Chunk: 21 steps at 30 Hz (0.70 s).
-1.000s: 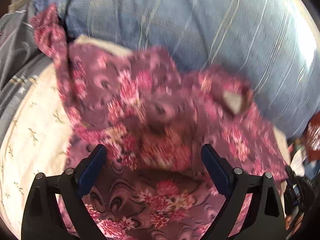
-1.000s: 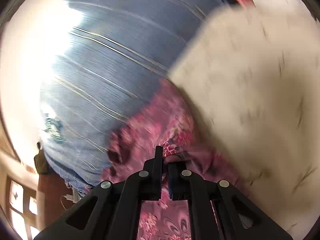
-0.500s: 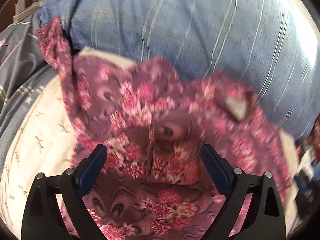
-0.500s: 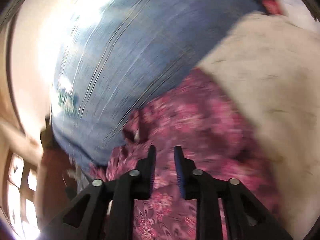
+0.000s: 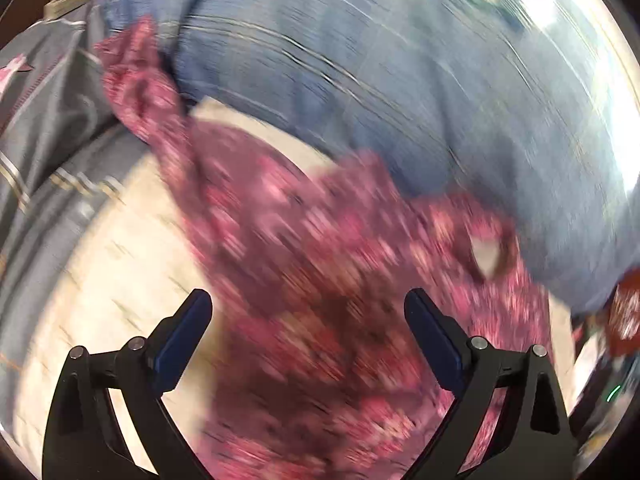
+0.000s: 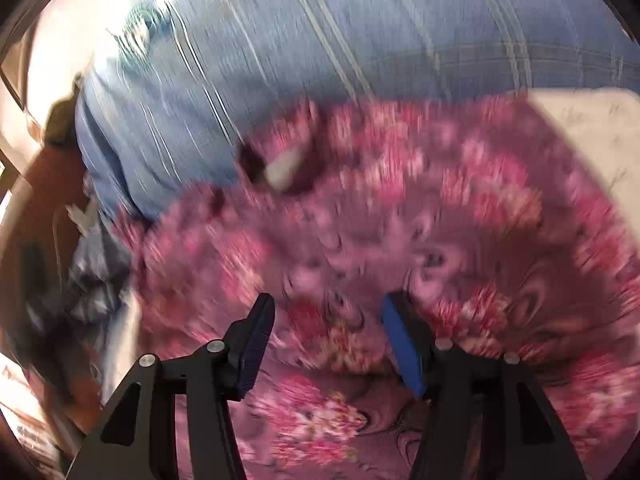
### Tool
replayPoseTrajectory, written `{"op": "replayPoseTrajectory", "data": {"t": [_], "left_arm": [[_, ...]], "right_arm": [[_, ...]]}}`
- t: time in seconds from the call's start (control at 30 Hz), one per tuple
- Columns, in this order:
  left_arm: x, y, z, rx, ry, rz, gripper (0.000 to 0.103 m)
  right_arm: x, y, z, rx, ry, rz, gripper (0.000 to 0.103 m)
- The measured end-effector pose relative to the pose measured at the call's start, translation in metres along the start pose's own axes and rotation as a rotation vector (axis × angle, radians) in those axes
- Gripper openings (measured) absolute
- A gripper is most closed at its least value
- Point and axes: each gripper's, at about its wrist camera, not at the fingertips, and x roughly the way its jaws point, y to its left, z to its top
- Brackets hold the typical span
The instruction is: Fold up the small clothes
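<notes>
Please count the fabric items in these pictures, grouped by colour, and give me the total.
Pink floral garment: 1
Blue striped quilt: 1
Grey blanket: 1
Cream sheet: 1
Total: 4
</notes>
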Motion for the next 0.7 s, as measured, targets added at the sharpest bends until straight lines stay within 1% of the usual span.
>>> {"op": "replayPoseTrajectory", "data": {"t": [0.03,0.07,0.1,0.17,0.2,0.3,0.37,0.43,0.57,0.6,0.63,0.67,0.7], "left_arm": [[-0.003,0.012,0.019,-0.01,-0.006,0.029,0.097],[-0.004,0.022,0.037,-0.01,-0.012,0.063,0.097],[-0.005,0.037,0.064,-0.005,-0.026,0.121,0.097],[-0.003,0.056,0.101,0.017,-0.043,0.218,0.097],[0.001,0.067,0.125,0.032,-0.051,0.281,0.097],[0.022,0.091,0.169,0.048,-0.001,0.353,0.097],[0.034,0.101,0.185,0.036,0.009,0.375,0.097],[0.052,0.112,0.195,0.014,0.021,0.387,0.097],[0.085,0.127,0.2,-0.045,0.055,0.399,0.097],[0.091,0.132,0.199,-0.067,0.056,0.382,0.092],[0.095,0.136,0.199,-0.084,0.049,0.347,0.07],[0.098,0.14,0.197,-0.103,0.047,0.307,0.052],[0.102,0.145,0.196,-0.123,0.067,0.259,0.024]], "right_arm": [[-0.001,0.003,-0.005,-0.035,-0.043,-0.001,0.064],[-0.001,0.006,-0.008,-0.049,-0.049,-0.004,0.065],[-0.002,0.009,-0.009,-0.062,-0.064,-0.015,0.067],[-0.001,0.012,-0.01,-0.085,-0.055,-0.016,0.073],[-0.001,0.013,-0.01,-0.095,-0.055,-0.008,0.076],[0.005,0.017,-0.01,-0.103,-0.063,-0.005,0.078],[0.006,0.015,-0.01,-0.098,-0.067,0.006,0.078],[0.005,0.013,-0.008,-0.085,-0.072,0.025,0.078],[0.003,0.006,-0.008,-0.06,-0.08,0.063,0.079],[0.003,0.005,-0.008,-0.055,-0.082,0.071,0.079],[0.003,0.006,-0.007,-0.053,-0.083,0.074,0.079],[0.003,0.005,-0.007,-0.052,-0.084,0.077,0.079],[0.003,0.005,-0.007,-0.051,-0.085,0.08,0.079]]}}
